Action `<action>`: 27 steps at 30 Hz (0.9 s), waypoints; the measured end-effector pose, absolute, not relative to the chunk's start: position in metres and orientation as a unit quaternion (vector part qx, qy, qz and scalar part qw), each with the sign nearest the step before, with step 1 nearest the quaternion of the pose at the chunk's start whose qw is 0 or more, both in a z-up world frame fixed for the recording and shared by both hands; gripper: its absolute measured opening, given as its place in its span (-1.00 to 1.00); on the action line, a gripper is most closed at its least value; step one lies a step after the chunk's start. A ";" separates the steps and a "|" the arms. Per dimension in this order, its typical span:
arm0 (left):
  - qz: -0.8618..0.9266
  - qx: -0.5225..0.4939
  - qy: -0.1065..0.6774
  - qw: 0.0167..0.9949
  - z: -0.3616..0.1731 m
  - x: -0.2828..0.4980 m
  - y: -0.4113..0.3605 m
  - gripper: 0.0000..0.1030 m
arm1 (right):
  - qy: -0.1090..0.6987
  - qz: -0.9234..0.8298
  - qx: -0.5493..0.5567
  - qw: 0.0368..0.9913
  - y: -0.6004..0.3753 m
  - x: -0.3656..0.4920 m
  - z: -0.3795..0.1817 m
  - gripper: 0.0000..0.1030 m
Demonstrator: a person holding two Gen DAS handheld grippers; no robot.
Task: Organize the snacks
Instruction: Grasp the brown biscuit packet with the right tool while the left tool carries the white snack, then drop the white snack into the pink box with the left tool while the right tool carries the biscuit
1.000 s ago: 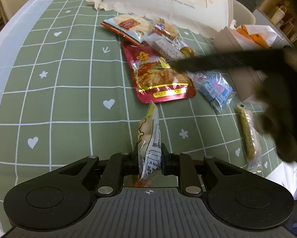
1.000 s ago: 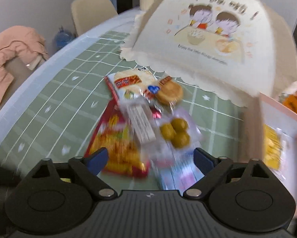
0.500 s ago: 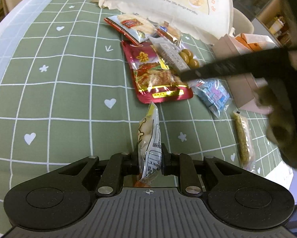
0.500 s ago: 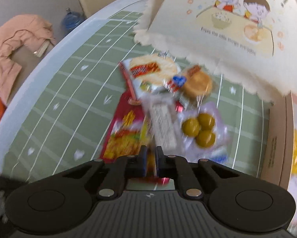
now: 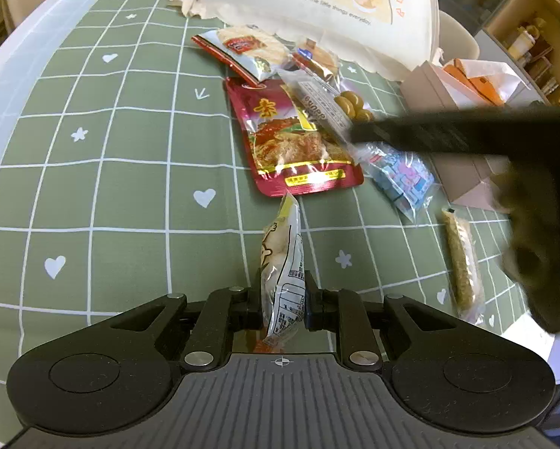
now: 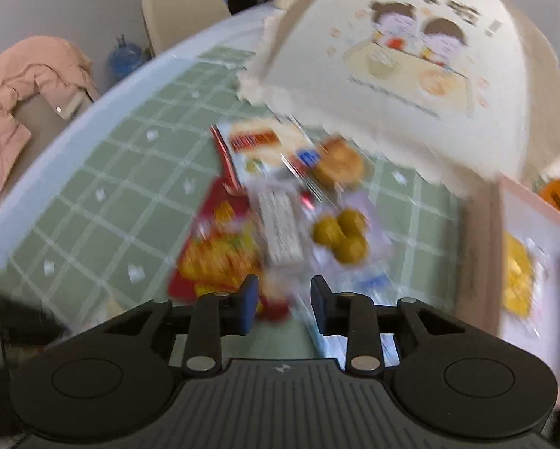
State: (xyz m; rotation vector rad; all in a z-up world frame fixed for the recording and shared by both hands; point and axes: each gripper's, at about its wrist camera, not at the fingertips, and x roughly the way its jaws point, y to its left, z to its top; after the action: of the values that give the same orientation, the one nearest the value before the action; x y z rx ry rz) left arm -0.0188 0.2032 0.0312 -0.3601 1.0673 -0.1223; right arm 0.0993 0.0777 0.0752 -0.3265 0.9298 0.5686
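My left gripper (image 5: 283,301) is shut on a small white snack packet (image 5: 282,273), held upright above the green checked tablecloth (image 5: 111,194). Beyond it lie a red pouch (image 5: 295,142), a blue packet (image 5: 401,176), a clear bag of green olives (image 5: 349,104), a rice-cracker pack (image 5: 246,50) and a grain bar (image 5: 461,262). My right gripper (image 6: 283,301) is partly open and empty, hovering over the red pouch (image 6: 220,254) and olives (image 6: 341,234); the view is blurred. It shows as a dark bar in the left wrist view (image 5: 448,133).
A pink-walled box (image 6: 523,262) at the right holds a yellow snack (image 6: 517,273). A domed mesh food cover (image 6: 403,67) stands at the back. Chairs (image 6: 180,7) and a pink jacket (image 6: 25,97) are past the table's rim.
My right gripper was open, shut half a second ago, and now stands partly open, pulled back and higher over the pile. My left gripper still holds the white packet.
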 end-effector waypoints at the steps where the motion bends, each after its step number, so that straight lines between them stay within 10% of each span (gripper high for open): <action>1: -0.060 -0.172 0.505 0.843 0.031 -0.019 0.204 -0.58 | 0.442 0.268 -0.154 0.842 0.087 0.107 0.073 -0.25; 4: -0.063 -0.179 0.505 0.842 0.031 -0.019 0.207 -0.57 | 0.443 0.247 -0.162 0.847 0.112 0.132 0.062 0.19; 7: -0.067 -0.185 0.503 0.842 0.030 -0.020 0.210 -0.57 | 0.472 0.236 -0.151 0.836 0.116 0.149 0.052 0.21; 10: -0.069 -0.192 0.501 0.841 0.030 -0.021 0.213 -0.56 | 0.498 0.255 -0.107 0.822 0.102 0.146 0.055 -0.35; 27: -0.123 -0.314 0.498 0.799 0.009 -0.016 0.223 -0.60 | 0.528 0.182 -0.109 0.823 0.008 0.024 0.050 -0.36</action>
State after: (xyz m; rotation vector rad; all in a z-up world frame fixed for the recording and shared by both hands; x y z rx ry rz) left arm -0.0161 0.2231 0.0091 -0.6738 1.0691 -0.2646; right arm 0.0240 0.0081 0.0503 -0.2315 1.1222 0.3874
